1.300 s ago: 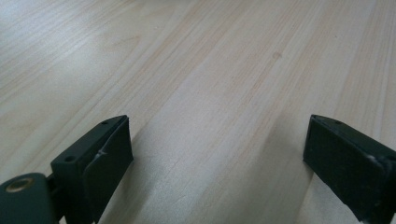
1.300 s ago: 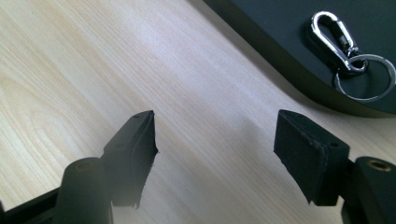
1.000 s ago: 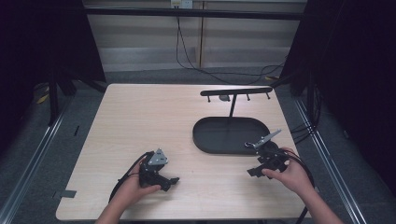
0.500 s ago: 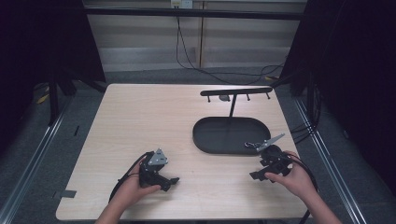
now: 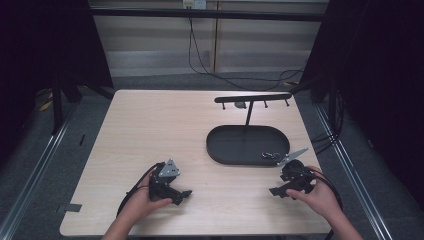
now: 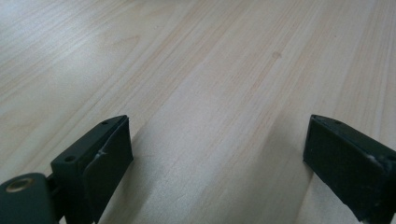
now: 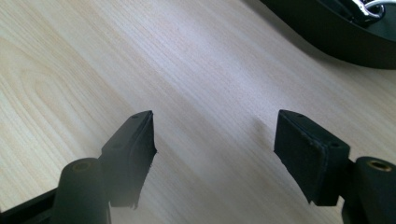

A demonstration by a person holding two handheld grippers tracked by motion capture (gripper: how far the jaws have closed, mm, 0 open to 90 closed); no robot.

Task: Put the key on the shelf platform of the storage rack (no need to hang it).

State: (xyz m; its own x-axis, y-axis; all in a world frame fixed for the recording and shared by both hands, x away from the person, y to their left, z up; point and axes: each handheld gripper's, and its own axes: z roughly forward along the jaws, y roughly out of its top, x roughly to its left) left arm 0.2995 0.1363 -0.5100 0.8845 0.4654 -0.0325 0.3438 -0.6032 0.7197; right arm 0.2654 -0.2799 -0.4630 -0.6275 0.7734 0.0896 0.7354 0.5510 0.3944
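Keyring point(image 5: 270, 155), small and silvery, lies in the black oval tray point(image 5: 220, 145) near the table's point(image 5: 150, 125) right edge. The right gripper view alone shows its metal glint point(image 7: 369, 7). Both the left gripper point(image 5: 186, 194) and the right gripper point(image 5: 274, 191) gape empty over bare wood.

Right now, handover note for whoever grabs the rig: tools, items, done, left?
Left tool: open, holding nothing, low over bare wood at the near-left of the table.
Right tool: open, holding nothing, near the front-right edge, just short of the tray.
Items: black oval tray with an upright T-shaped hanger stand; a small shiny metal piece, possibly a key ring, lies in the tray's near-right part. A small dark thing seems to hang from the bar; too small to identify.
Done: nothing gripped at present.
Left: probably pick the metal piece with the right tool and hang it on the stand.
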